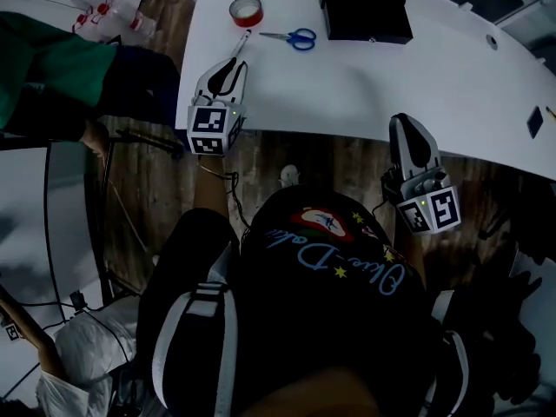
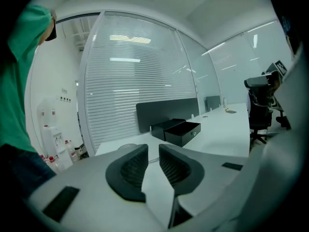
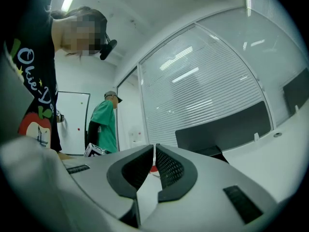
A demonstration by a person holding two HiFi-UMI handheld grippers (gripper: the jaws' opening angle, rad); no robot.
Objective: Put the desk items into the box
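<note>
**Both tongs empty at the desk's near edge, items not yet boxed**

The left gripper (image 1: pixel 233 66) hung over the near-left part of the white desk (image 1: pixel 365 85). Its own view showed its jaws spread a little, with only bare desk between them. A slim pen (image 1: pixel 241 43) lay just beyond its tips. Whether they touched it could not be told.

The right gripper (image 1: pixel 402 122) sat at the desk's near edge, its tips over the rim and its body above the wooden floor (image 1: pixel 287 150). In its own view the jaws stood pressed almost together with only a thin slit between them, and they pinched nothing.

The black box (image 1: pixel 363 5) stood at the desk's far edge. The red tape roll (image 1: pixel 246 10) lay near the far-left corner. The blue-handled scissors (image 1: pixel 294 37) lay between the roll and the box, apart from both. All three items were on the desk top, outside the box.

From the left gripper view the box (image 2: pixel 176 130) showed ahead, beyond the jaws. A dark office chair (image 2: pixel 260 105) stood at the desk's right end.

A person in a green shirt (image 1: pixel 35 68) stood off the desk's left side. The same person was seen upright in the right gripper view (image 3: pixel 104 124).
</note>
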